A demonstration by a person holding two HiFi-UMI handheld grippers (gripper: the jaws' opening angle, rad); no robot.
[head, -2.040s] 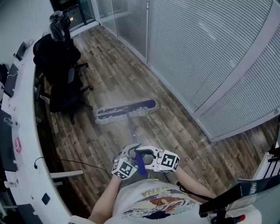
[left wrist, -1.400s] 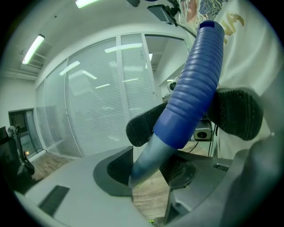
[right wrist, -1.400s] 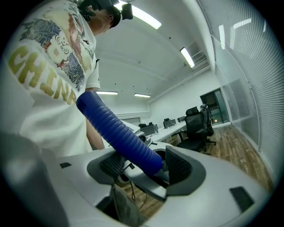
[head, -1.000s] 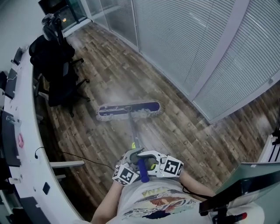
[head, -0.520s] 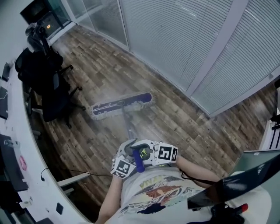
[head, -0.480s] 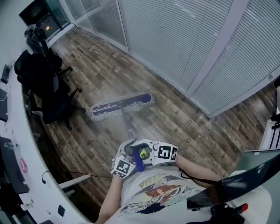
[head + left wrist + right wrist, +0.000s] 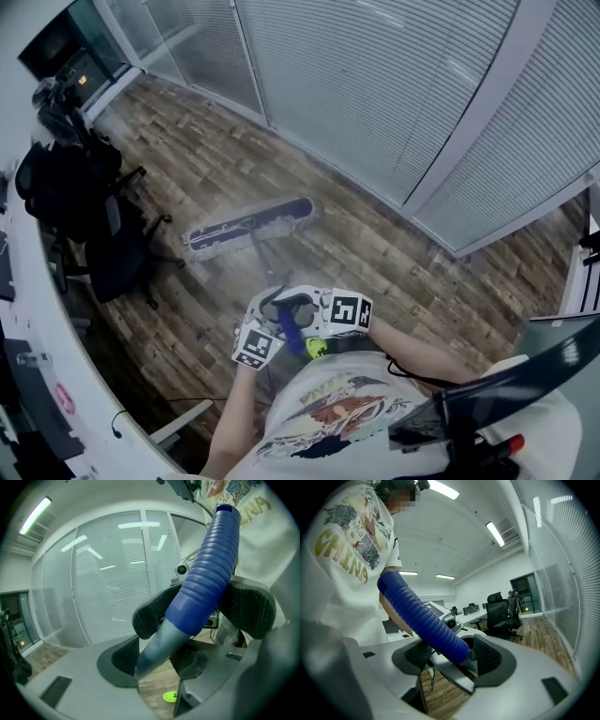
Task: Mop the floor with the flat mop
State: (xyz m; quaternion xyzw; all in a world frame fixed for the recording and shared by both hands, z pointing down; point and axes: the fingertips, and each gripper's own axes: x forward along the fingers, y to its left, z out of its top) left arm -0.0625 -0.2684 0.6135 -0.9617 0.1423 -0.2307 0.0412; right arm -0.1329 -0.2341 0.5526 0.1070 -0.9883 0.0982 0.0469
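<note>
Both sets of jaws are pinching the same thing: the left gripper (image 7: 197,613) has its ribbed pads pressed on either side of the mop handle (image 7: 206,573), right where the blue grip meets the grey pole, and the right gripper (image 7: 450,656) is clamped on that handle (image 7: 419,616) too, at the lower end of the blue grip. Seen from the head view, the wood-plank floor (image 7: 216,159) fills the middle of the room. A glass wall with closed blinds (image 7: 394,84) runs from 12 o'clock round to 3 o'clock. A curved white desk (image 7: 28,309) sweeps along the 7 to 9 o'clock side, with black office chairs (image 7: 70,187) pulled up near it at about 10 o'clock. The person's white printed T-shirt (image 7: 328,422) sits at 6 o'clock. The mop head (image 7: 248,223) lies flat on the planks at about 11 o'clock from the hands, well apart from the chairs and the wall. The left gripper (image 7: 274,309) and right gripper (image 7: 307,311) sit side by side on the handle (image 7: 291,330), just in front of the shirt.
</note>
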